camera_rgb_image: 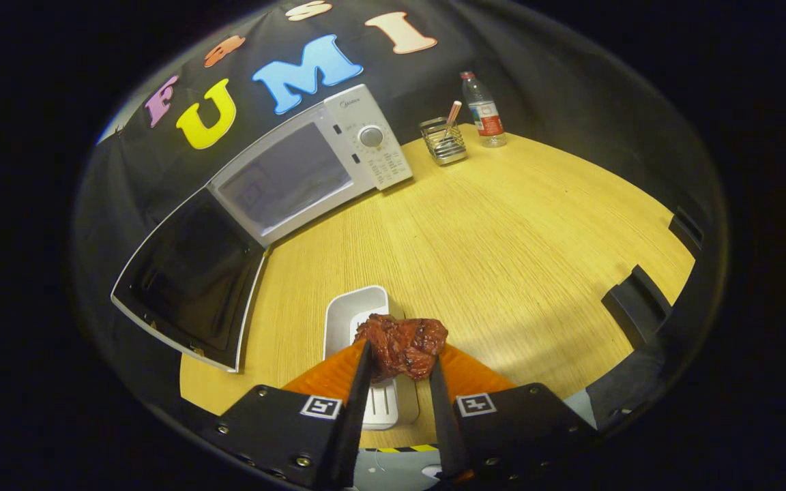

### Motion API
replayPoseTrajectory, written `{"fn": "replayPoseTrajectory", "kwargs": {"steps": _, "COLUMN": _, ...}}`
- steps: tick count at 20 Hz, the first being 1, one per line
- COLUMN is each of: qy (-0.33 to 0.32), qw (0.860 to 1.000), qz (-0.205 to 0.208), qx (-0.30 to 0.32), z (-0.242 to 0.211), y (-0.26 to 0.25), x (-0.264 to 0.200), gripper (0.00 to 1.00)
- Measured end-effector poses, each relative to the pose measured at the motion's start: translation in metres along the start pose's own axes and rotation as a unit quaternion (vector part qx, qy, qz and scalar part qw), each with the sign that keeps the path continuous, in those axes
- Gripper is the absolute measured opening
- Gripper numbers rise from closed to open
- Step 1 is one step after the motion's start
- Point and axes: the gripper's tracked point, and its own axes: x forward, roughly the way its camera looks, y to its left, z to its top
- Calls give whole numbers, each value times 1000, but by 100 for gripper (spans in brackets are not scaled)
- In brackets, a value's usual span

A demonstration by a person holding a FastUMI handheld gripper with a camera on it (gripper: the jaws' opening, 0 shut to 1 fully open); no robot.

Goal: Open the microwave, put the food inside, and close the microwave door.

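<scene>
We hold the piece of meat (402, 346) in the tongs (400, 361), pinched from both sides, with one finger pressing on each flank. The meat hangs lifted above the white tray (352, 310), which lies on the wooden surface (502, 225) just ahead of the fingers and partly beneath them.

The microwave (311, 167) stands beyond the tray against the booth wall. Its door (192, 279) is swung fully open toward us, so the cavity is accessible and the opening step looks complete. We judge the transfer into the cavity as the step in hand.

Handling notes, as judgement only:
- The meat looks glossy and lumpy, so we expect a slick, irregular outline that may slide or rotate between the fingers.
- It appears small and light; weight should not strain the grip.
- We cannot tell from the view whether it is soft or a rigid replica. We treat it as yielding and avoid squeezing harder than needed.
- The best hold is across its widest middle part, as now, not on a thin edge or projecting lump.

A wire holder (443, 142) and a water bottle (484, 110) stand well apart from the microwave's far side, clear of the likely path.
</scene>
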Motion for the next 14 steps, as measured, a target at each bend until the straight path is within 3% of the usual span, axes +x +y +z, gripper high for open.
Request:
{"fn": "replayPoseTrajectory", "kwargs": {"steps": 2, "qy": -17, "qw": 999, "qz": 25, "qx": 16, "z": 8, "y": 19, "x": -4, "gripper": 37}}
{"fn": "replayPoseTrajectory", "kwargs": {"steps": 3, "qy": -25, "qw": 999, "qz": 33, "qx": 20, "z": 15, "y": 25, "x": -9, "gripper": 22}}
{"fn": "replayPoseTrajectory", "kwargs": {"steps": 5, "qy": -30, "qw": 999, "qz": 17, "qx": 18, "z": 21, "y": 24, "x": 3, "gripper": 6}}
{"fn": "replayPoseTrajectory", "kwargs": {"steps": 14, "qy": -59, "qw": 998, "qz": 31, "qx": -24, "z": 41, "y": 66, "x": -27, "gripper": 6}}
